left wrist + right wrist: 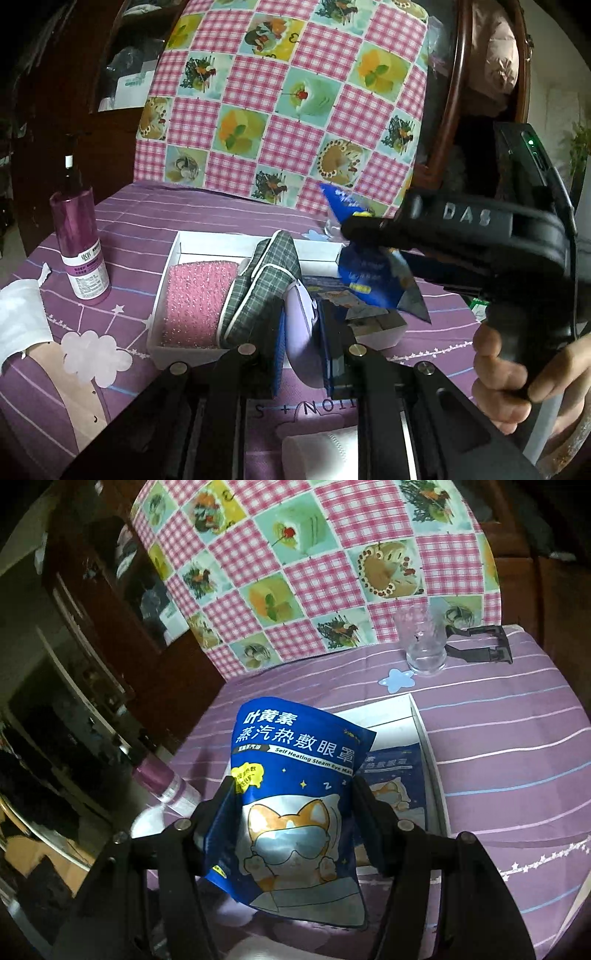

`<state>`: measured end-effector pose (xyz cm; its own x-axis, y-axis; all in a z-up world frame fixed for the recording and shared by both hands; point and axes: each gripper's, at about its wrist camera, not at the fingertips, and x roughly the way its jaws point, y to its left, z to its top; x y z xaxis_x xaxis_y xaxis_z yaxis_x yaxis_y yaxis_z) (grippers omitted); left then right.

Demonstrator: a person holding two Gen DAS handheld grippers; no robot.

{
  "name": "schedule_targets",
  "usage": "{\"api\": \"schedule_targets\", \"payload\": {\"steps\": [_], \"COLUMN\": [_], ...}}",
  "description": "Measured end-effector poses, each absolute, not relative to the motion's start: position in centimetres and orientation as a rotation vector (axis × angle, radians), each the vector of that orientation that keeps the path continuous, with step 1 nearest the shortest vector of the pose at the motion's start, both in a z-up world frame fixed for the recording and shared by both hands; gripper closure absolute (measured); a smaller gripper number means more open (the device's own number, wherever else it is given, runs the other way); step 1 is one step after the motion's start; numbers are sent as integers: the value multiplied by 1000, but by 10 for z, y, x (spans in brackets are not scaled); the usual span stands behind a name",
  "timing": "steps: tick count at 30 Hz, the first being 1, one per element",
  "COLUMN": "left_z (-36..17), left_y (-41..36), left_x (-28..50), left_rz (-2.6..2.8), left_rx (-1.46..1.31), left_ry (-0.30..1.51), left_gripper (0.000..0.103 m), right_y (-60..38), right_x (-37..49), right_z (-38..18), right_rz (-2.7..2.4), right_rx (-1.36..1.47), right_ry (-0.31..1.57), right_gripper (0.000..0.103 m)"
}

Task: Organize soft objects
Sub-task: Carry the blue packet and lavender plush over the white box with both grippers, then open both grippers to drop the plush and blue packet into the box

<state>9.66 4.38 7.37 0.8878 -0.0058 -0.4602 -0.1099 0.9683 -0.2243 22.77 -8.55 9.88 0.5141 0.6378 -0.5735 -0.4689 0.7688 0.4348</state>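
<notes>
My right gripper (291, 790) is shut on a blue steam eye mask pouch (295, 797) and holds it above the white box (424, 738). A second blue pouch (399, 775) lies flat in the box. In the left wrist view the held pouch (369, 273) hangs over the box's right part. My left gripper (303, 328) is shut on a lilac soft item (301, 332) at the near edge of the white box (177, 254). The box also holds a pink sponge (195, 302) and a grey plaid pouch (262, 280).
A purple pump bottle (79, 243) stands left of the box. A white cloth (18, 317) lies at the left edge. A clear glass (423, 646) and a black clip (480, 646) sit at the back. A checked pink board (288, 96) stands behind the table.
</notes>
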Motion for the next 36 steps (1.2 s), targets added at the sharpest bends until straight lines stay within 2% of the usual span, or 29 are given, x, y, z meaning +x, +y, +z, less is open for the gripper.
{"api": "schedule_targets", "payload": {"steps": [7, 15, 22, 30, 36], "left_z": [71, 86, 90, 46, 23], "left_y": [46, 89, 116, 124, 126], "left_x": [102, 121, 153, 183, 197], "left_rz": [55, 70, 112, 163, 221], "left_rx": [-273, -441, -479, -462, -410], "left_ry": [501, 502, 536, 679, 766], "left_gripper": [88, 88, 88, 88, 88], "right_y": [-99, -113, -123, -129, -126], "right_x": [232, 245, 257, 264, 258], "right_z": [97, 91, 79, 69, 76], "right_rz": [663, 588, 586, 616, 581], "right_rx": [233, 231, 288, 334, 279], "right_ry": [782, 772, 805, 856, 822], "right_gripper": [40, 40, 40, 40, 40]}}
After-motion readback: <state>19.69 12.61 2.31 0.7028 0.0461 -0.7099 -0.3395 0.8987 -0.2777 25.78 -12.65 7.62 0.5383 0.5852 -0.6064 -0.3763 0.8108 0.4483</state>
